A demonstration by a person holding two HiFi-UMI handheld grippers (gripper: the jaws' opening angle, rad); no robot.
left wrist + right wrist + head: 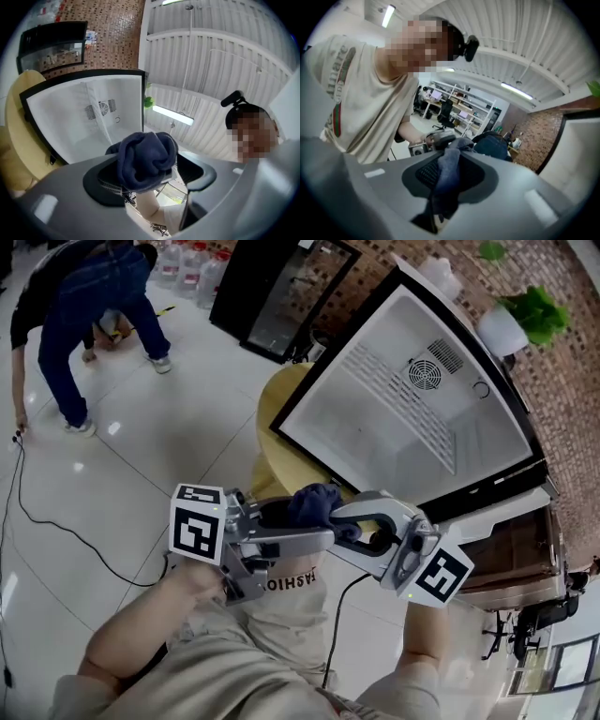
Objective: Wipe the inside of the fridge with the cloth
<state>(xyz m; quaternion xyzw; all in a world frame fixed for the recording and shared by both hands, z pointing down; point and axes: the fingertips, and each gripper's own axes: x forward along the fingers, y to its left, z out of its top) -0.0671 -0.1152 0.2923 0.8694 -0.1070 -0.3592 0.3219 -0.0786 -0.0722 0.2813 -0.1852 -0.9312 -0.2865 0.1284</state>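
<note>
We have the two tools meeting nose to nose in front of the chest, low in the head view. The cloth (316,503) sits bunched between them. The right gripper (353,529) is clamped on it: in the right gripper view its jaws stand nearly together with a strip of the dark blue fabric pinched between the pads. The left gripper (302,527) stands wide apart. In the left gripper view the bunch sits between its jaws, but we see neither pad pressing on it, so we judge that the right one alone carries the cloth.

What the coming move turns on is where the fridge (394,413) lies from that held cloth. Its white cavity opens toward us at about 1 o'clock from the grippers, close by. Its near edge (356,470) runs from roughly 10 o'clock to 4 o'clock just above them. The right hand is on the fridge's side and so is the nearer one. Yet its jaws point toward 9 o'clock, away from the opening. We judge that this gripper must swing round toward 1 o'clock, cloth leading, before any wiping of the inner walls can begin — none looks done yet.
</note>
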